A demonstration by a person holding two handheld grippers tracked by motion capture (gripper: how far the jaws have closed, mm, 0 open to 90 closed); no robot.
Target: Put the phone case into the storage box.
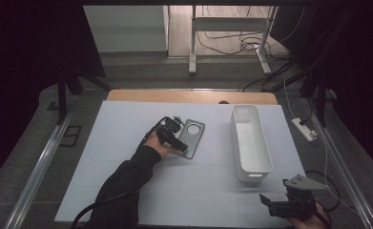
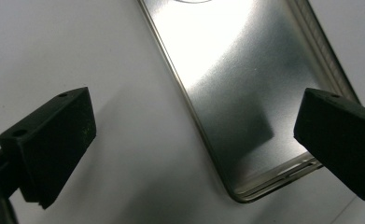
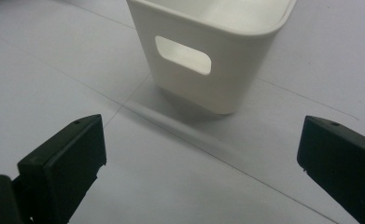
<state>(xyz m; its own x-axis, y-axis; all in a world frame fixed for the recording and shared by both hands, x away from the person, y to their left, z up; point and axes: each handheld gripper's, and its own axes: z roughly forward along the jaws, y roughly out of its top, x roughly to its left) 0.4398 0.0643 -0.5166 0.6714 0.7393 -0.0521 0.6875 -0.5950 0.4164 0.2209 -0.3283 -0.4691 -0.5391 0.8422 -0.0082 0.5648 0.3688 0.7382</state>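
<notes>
Tongs of the left gripper (image 2: pixel 194 140) spread wide over the near end of a metal plate (image 1: pixel 192 137) lying mid-counter (image 1: pixel 127 143), apparently about to close; next comes a firm pinch. Right gripper (image 1: pixel 289 202) waits, spread, near the white bin (image 1: pixel 250 143).

free: bare mat (image 1: pixel 127 143) left of metal plate (image 1: pixel 193 136) | obstacle: white bin (image 1: pixel 250 143) stands right; gap between
</notes>
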